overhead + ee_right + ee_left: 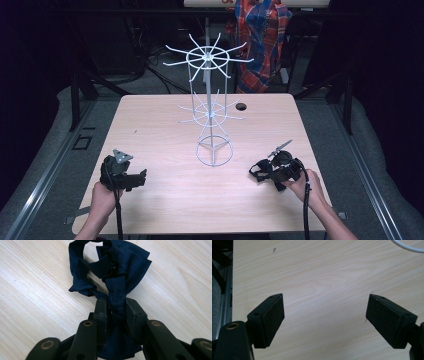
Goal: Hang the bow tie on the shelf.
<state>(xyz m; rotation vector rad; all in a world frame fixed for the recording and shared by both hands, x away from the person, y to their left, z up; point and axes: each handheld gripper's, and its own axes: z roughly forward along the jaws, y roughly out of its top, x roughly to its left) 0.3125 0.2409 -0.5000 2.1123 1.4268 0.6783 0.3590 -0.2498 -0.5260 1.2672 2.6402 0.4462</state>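
A pale, rectangular wooden table with fine straight grain carries a tall white wire display stand, thin rods bent into a round base ring, two upright legs and two tiers of radiating spoke hooks. At the table's near right edge the right gripper, a black linkage of hinged bars with brass-coloured pins, has its jaws pressed together on a dark navy fabric scrunchie, soft, ruffled cloth gathered into a loop that lies crumpled on the wood just ahead of the jaws. At the near left, well apart from the stand, the left gripper hangs over bare wood with its jaws spread wide, their flat, rough black pads touching nothing.
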